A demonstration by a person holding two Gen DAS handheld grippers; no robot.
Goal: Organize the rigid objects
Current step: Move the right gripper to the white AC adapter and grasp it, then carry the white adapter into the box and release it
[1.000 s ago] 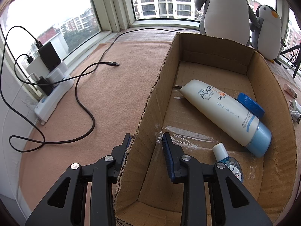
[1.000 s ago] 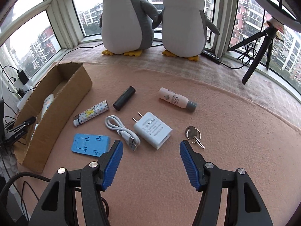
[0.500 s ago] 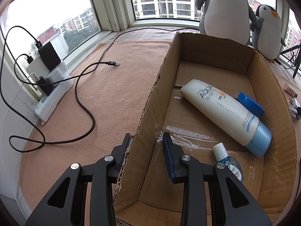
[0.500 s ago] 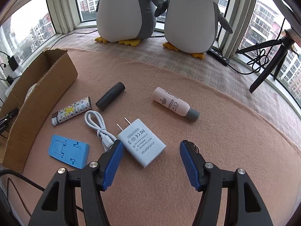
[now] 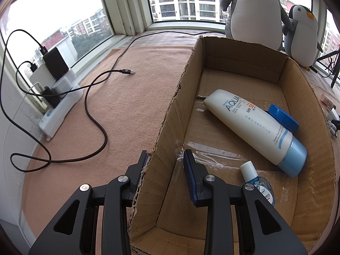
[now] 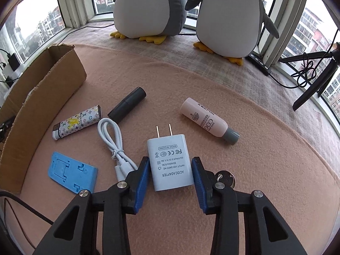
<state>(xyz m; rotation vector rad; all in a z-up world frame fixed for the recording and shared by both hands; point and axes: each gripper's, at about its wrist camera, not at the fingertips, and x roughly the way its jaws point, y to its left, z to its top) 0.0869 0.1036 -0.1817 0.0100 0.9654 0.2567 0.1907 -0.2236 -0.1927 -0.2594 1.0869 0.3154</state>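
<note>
My right gripper is down at the mat with its blue pads on either side of a white AC adapter; the jaws are closing on it and look in contact. My left gripper straddles the left wall of the cardboard box, which sits between its fingers; the left pad touches the wall, the right pad stands apart. In the box lie a sunscreen tube, a blue lid and a small bottle.
On the mat lie a white cable, a blue phone stand, a patterned lighter, a black tube, a pink bottle and a key. Two plush penguins stand behind. A power strip and black cable lie left.
My right gripper has moved forward and down over the adapter and narrowed its jaws around it. The left gripper and the box have not moved.
</note>
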